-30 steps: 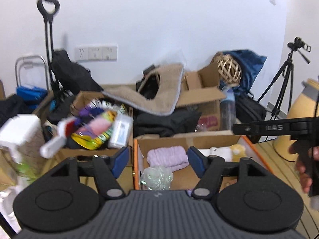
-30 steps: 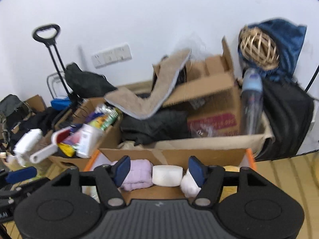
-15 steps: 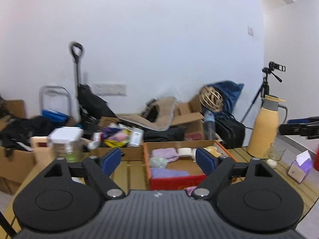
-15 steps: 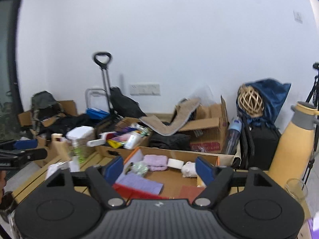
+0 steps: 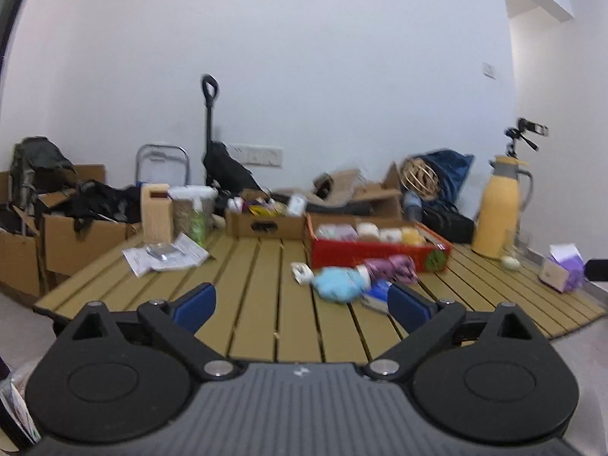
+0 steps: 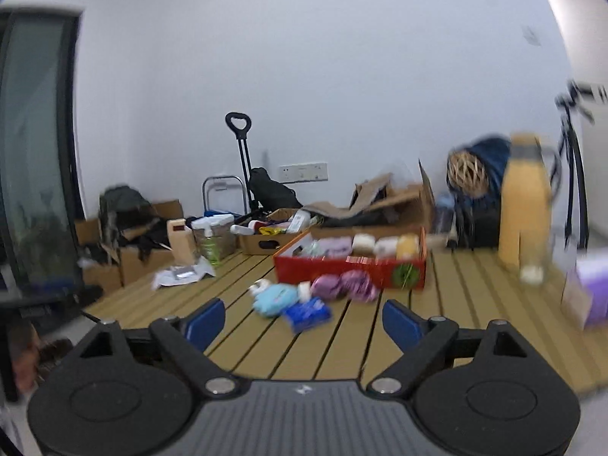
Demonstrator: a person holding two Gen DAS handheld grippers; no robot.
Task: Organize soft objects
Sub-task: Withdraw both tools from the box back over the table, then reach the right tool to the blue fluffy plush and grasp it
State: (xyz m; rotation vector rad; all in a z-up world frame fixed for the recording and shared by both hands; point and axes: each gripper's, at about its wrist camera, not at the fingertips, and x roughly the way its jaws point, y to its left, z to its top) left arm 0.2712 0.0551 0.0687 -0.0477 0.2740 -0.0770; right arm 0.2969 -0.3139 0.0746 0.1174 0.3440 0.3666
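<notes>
A red box (image 5: 380,256) (image 6: 349,268) on the slatted wooden table (image 5: 258,296) holds several soft items in purple, white and yellow. In front of it lie a light blue soft item (image 5: 336,288) (image 6: 274,299), a purple bundle (image 5: 389,268) (image 6: 344,285), a dark blue packet (image 6: 307,314) and a small white item (image 5: 302,271). My left gripper (image 5: 302,304) is open and empty, well back from the table's near edge. My right gripper (image 6: 302,321) is open and empty, also back from the items.
A yellow thermos (image 5: 497,209) (image 6: 526,205) and a purple tissue box (image 5: 562,271) (image 6: 592,292) stand at the table's right. Papers (image 5: 165,254), a wooden block (image 5: 155,212) and a cardboard box (image 5: 266,222) are at the left and back. Clutter lies beyond.
Both grippers have pulled far back from the red box and away from the table. The whole table and the loose items in front of the box have come into view.
</notes>
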